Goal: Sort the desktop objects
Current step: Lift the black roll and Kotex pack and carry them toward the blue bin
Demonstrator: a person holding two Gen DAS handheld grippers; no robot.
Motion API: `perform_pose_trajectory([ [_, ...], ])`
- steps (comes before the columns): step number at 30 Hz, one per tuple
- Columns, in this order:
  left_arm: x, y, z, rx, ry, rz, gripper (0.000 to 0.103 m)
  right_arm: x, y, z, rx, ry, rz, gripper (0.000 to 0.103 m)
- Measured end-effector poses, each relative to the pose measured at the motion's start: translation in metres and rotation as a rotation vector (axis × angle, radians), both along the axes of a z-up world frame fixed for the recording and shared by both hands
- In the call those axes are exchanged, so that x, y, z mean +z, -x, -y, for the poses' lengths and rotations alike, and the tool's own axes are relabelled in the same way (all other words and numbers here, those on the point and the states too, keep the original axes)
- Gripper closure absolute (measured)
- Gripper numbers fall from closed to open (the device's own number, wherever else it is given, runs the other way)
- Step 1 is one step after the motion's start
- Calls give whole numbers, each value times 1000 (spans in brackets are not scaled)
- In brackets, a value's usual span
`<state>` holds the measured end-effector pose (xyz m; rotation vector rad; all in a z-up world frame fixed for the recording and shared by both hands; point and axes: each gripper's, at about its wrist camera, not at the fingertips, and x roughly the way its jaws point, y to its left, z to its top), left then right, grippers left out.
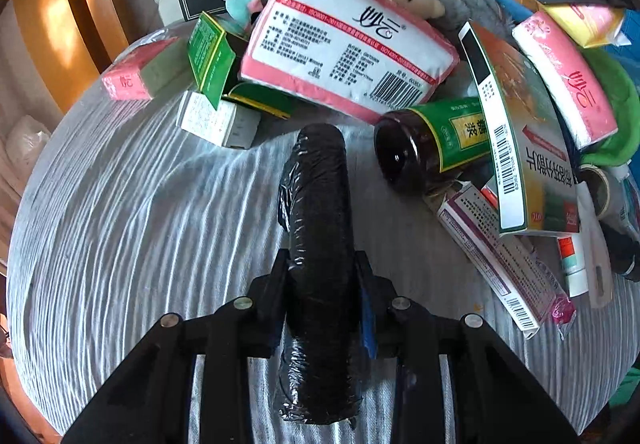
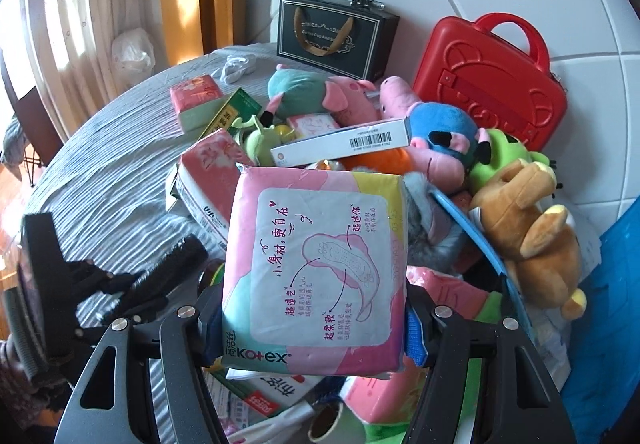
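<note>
- Your left gripper (image 1: 320, 272) is clamped on a black wrapped cylinder (image 1: 318, 212), which points forward above the grey striped tablecloth (image 1: 120, 224).
- Your right gripper (image 2: 314, 308) is clamped on a pink Kotex pad pack (image 2: 316, 264), held upright above the pile with its printed face toward the camera.
- The open cloth lies on your left gripper's left side and runs to the rounded table edge; the right side is crowded.
- Just ahead of the cylinder's tip sit a large pink tissue pack (image 1: 344, 40), a white box (image 1: 218, 120) and a green carton (image 1: 212, 56), all close together.
- Near the cylinder's right lies a brown bottle (image 1: 432, 142) on its side, base toward the camera, partly under an orange and green medicine box (image 1: 524, 140).
- A small pink tissue pack (image 1: 136, 72) lies near the far left edge, apart from the heap.
- Only the right wrist view shows the back of the table clearly: a red case (image 2: 492, 80) and a black gift bag (image 2: 336, 32) stand against the white tiled wall, with plush toys in front, including a brown bear (image 2: 528, 228).
- That view also shows your left gripper low on the left, over the cloth.
- A blue surface (image 2: 612, 324) borders the pile on the far right.
</note>
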<state>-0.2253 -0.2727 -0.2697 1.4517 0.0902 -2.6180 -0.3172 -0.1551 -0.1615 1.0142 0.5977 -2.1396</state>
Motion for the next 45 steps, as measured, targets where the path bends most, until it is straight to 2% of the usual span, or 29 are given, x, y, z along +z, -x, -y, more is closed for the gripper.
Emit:
perform_pose_trajectory([
  [6, -3, 12, 10, -16, -41, -20, 71, 3, 4, 0, -13, 9, 20, 36],
  [11, 0, 15, 4, -13, 5, -16, 73, 10, -1, 1, -17, 7, 2, 36],
  [13, 4, 10, 4, -19, -13, -25, 74, 13, -3, 0, -18, 2, -15, 36],
  [15, 12, 7, 4, -16, 2, -40, 74, 17, -5, -1, -23, 2, -30, 36],
  [16, 19, 5, 5, -16, -11, -52, 74, 18, -5, -3, -27, 5, -32, 36],
  [23, 83, 5, -6, -48, 61, -166, 74, 32, -9, -9, -59, 41, -51, 36],
  [29, 147, 18, -26, -98, 104, -283, 74, 65, -16, -22, -97, 88, -116, 36],
  [37, 233, 43, -68, -209, 128, -452, 74, 137, -29, -71, -219, 178, -253, 36],
  [45, 300, 67, -153, -405, 110, -599, 74, 212, -55, -144, -394, 219, -437, 36],
])
